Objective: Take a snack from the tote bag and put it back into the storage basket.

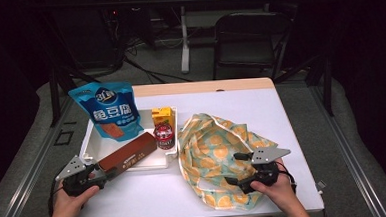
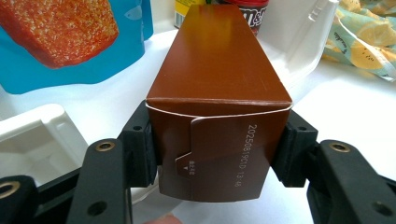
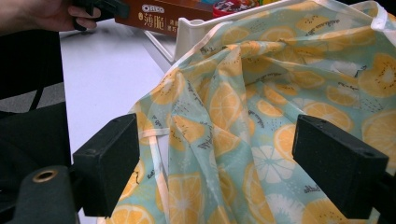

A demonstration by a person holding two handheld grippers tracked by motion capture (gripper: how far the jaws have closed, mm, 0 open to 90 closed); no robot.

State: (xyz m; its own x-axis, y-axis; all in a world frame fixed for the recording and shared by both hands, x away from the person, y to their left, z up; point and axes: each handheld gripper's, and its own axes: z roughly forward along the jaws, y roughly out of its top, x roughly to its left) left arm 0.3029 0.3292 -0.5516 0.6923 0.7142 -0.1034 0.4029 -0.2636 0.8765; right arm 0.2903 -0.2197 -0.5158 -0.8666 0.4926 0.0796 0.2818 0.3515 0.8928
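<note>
The left gripper (image 2: 217, 154) squeezes the near end of the brown box (image 2: 219, 88), which lies half in the white tray (image 1: 90, 139). It looks light and stiff; hold its flat sides. The right gripper (image 3: 217, 172), jaws wide, hangs over the soft bag (image 3: 261, 93).

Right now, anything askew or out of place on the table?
The long brown cardboard box lies slanted over the white plastic tray's front rim, one end clamped in the left gripper. The lemon-print cloth bag lies crumpled.

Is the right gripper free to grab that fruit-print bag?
Probably yes. The right gripper hangs open right over the bag, nothing lies between them, and the brown box is in the left gripper.
</note>
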